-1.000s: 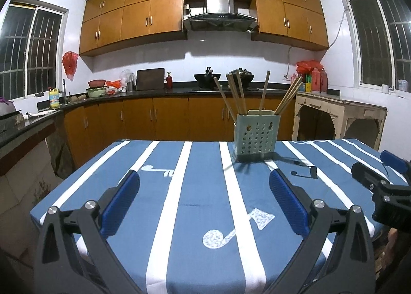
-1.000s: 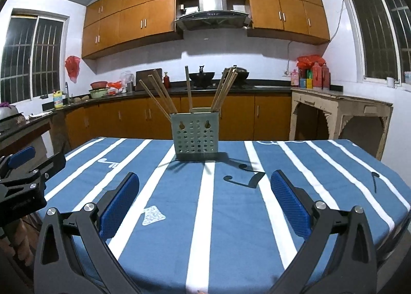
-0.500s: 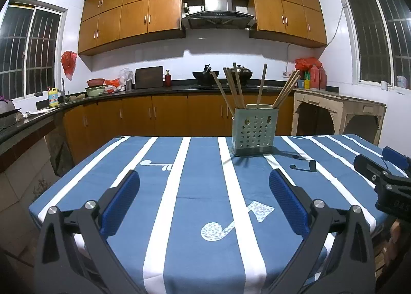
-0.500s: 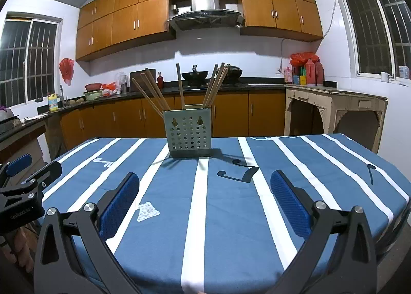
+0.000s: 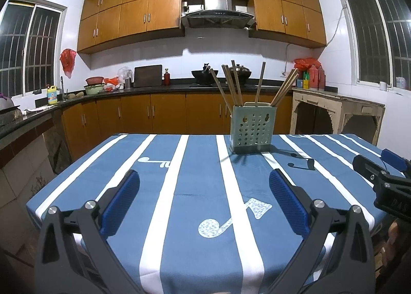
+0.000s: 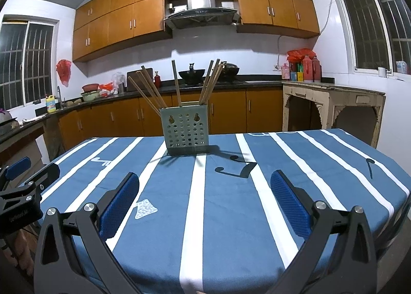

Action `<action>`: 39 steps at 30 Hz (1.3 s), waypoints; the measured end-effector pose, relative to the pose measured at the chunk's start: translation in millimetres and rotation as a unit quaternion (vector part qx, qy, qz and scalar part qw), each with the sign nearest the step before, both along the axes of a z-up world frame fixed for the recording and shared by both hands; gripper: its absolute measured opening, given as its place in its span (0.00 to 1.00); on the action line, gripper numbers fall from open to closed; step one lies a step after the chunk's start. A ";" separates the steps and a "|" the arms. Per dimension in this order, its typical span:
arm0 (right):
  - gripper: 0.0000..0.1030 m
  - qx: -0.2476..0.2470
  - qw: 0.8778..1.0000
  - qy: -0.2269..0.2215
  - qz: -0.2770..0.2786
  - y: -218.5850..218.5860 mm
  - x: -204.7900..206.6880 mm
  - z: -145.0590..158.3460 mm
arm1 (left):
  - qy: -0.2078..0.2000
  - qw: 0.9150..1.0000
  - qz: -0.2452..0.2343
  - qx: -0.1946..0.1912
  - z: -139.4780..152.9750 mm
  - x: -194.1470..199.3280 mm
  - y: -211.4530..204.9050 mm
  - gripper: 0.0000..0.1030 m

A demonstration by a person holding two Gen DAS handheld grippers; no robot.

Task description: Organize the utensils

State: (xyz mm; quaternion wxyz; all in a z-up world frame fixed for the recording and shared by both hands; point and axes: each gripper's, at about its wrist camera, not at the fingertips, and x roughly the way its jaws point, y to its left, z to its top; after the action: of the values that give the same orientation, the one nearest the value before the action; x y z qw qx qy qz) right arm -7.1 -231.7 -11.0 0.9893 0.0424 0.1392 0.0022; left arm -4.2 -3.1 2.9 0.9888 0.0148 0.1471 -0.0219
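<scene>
A pale green perforated utensil holder stands upright on the far part of the blue striped tablecloth. Several wooden chopsticks lean out of its top. My left gripper is open, low over the near table edge, well short of the holder, nothing between its fingers. My right gripper is also open and empty, back from the holder. Each gripper shows at the side of the other's view: the right gripper and the left gripper.
The table's near edge lies just under both grippers. A dark kitchen counter with pots, bottles and a cutting board runs along the back wall. A worn cream side table stands at the right. A hand shows at the lower right.
Both grippers have drawn back and tilted slightly up, so the holder looks smaller and farther. Jaws stay open; the chopsticks and holder have not moved.
</scene>
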 end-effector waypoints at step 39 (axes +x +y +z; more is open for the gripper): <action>0.98 0.000 1.000 0.001 0.000 -1.0 -0.7 -0.9 | 0.005 1.000 0.002 -0.003 -4.1 -1.6 1.1 0.96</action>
State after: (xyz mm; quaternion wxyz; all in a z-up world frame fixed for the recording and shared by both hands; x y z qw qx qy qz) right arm -7.8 -232.6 -11.9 0.9891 0.0428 0.1406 0.0019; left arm -5.8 -2.1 -1.3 0.9882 0.0117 0.1517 -0.0200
